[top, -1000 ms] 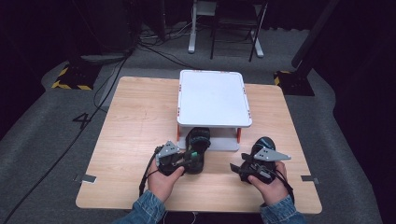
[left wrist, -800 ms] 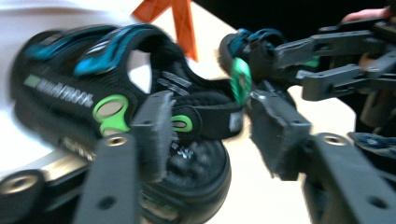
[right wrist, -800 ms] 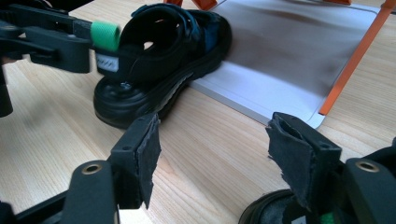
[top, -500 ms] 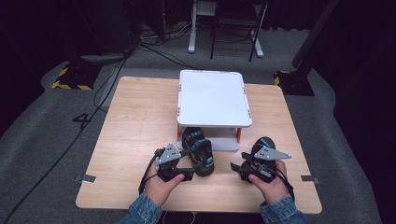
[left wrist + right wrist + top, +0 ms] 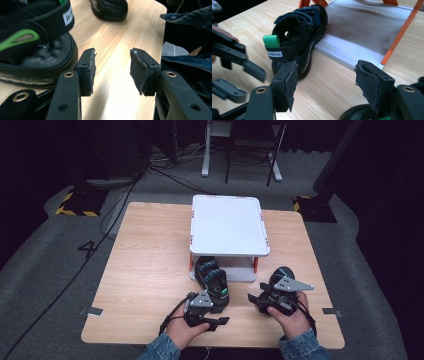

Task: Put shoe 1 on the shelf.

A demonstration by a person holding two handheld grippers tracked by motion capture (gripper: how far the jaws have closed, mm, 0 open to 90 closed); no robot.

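Observation:
A black sandal (image 5: 211, 279) with a green heel tab lies with its toe on the lower plate of the white two-level shelf (image 5: 227, 222); the right gripper view shows this sandal (image 5: 298, 37) from behind. My left gripper (image 5: 221, 314) is open just behind the sandal's heel (image 5: 37, 55), with nothing between its jaws. My right gripper (image 5: 254, 300) is open too, facing the sandal and the lower plate (image 5: 362, 32). A second black shoe (image 5: 281, 274) rests on the table by the right gripper, which does not grip it.
The shelf's orange legs (image 5: 395, 37) stand at the corners of the lower plate. Bare wooden tabletop (image 5: 145, 255) spreads left of the shelf. Beyond the table's front edge, a denim sleeve (image 5: 190, 27) is close to my left gripper.
My left gripper has drawn back from the sandal toward the table's front edge. The sandal stays with its toe at the shelf. The right gripper has hardly moved.

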